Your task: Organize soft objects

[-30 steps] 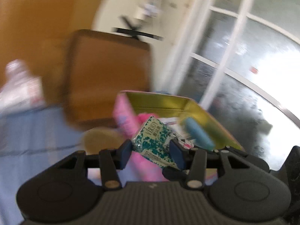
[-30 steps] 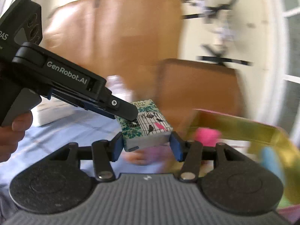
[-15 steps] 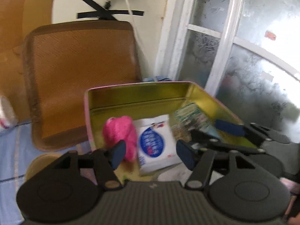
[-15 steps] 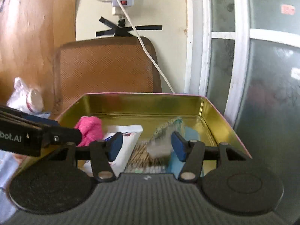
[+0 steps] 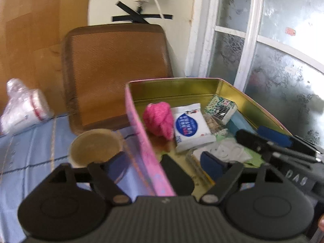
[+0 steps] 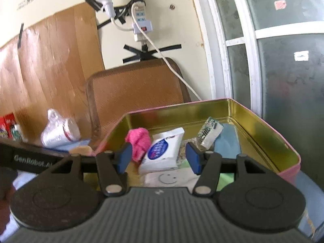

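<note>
A pink tin (image 5: 141, 133) (image 6: 273, 129) with a gold inside holds a pink yarn ball (image 5: 159, 119) (image 6: 139, 141), a white and blue tissue pack (image 5: 190, 127) (image 6: 162, 154), a green bird-print tissue pack (image 5: 220, 109) (image 6: 209, 133), a blue item (image 6: 226, 143) and a smiley cloth (image 6: 170, 179). My left gripper (image 5: 166, 166) is open and empty, straddling the tin's near left wall. My right gripper (image 6: 159, 158) is open and empty, just above the tin's near edge; it also shows in the left wrist view (image 5: 269, 141).
A round cup (image 5: 95, 147) stands left of the tin on a blue checked cloth (image 5: 30, 145). A brown cushion (image 5: 117, 70) leans on the wall behind. A white plastic-wrapped bundle (image 5: 22, 109) (image 6: 58, 131) lies far left. A window is at right.
The bird-print tissue pack, held by both grippers a second ago, now lies in the tin. Both grippers have opened and pulled back; the left one shifted left over the tin wall.
</note>
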Tool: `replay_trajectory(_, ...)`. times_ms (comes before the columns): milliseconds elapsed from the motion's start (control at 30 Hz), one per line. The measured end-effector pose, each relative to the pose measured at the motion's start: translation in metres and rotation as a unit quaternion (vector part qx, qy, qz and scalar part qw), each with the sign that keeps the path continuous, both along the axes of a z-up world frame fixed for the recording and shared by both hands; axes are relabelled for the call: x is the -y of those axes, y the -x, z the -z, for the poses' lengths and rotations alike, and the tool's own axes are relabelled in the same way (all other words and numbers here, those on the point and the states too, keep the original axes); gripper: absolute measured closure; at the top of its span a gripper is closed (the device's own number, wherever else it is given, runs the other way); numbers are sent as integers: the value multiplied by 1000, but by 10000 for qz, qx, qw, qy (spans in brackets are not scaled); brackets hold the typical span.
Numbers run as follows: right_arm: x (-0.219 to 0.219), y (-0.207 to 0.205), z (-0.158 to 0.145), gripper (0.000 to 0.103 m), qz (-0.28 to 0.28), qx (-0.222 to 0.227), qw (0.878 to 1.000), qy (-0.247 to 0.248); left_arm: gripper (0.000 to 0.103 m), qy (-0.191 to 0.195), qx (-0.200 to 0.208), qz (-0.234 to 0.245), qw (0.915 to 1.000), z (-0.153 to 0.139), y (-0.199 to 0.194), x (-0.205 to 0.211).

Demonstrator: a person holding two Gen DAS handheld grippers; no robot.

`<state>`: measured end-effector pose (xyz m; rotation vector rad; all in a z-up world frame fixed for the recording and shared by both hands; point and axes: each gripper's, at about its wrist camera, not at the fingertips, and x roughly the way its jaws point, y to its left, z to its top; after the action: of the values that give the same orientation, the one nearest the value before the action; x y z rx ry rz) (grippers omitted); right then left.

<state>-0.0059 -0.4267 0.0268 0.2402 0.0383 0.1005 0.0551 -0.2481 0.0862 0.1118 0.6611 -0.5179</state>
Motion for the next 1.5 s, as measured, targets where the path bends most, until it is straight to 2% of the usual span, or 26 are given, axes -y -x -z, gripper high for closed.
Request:
replay_trajectory(133,-6,11,1,34,-39,44,9992,-393,5,-83,195,-218,9995,-1,14,-19)
replay_trajectory(300,-20,22,6,33,-121,-41,9983,-570,2,-48,282,-405,9988,0,27,-45)
replay_trajectory(500,-37,30,8,27,-143,-130,9962,-848,0,-161,460,-600,9970,2,44,-68)
replay_trajectory(667,-53,40,10,15,-13,-8,9948,-1016,0,-209,547,-680,9960,5,58,-84)
replay_trajectory(833,-73,48,13,10,32,83,9954,-956,0,-312,565,-754,9951,10,68,-93)
replay_trajectory(1033,-83,52,11,7,30,44,9955,-949,0,-212,449,-828,9953,12,72,-100)
replay_trajectory(1500,-96,67,13,0,148,286,9956,-877,0,-257,715,-749,9943,7,88,-99)
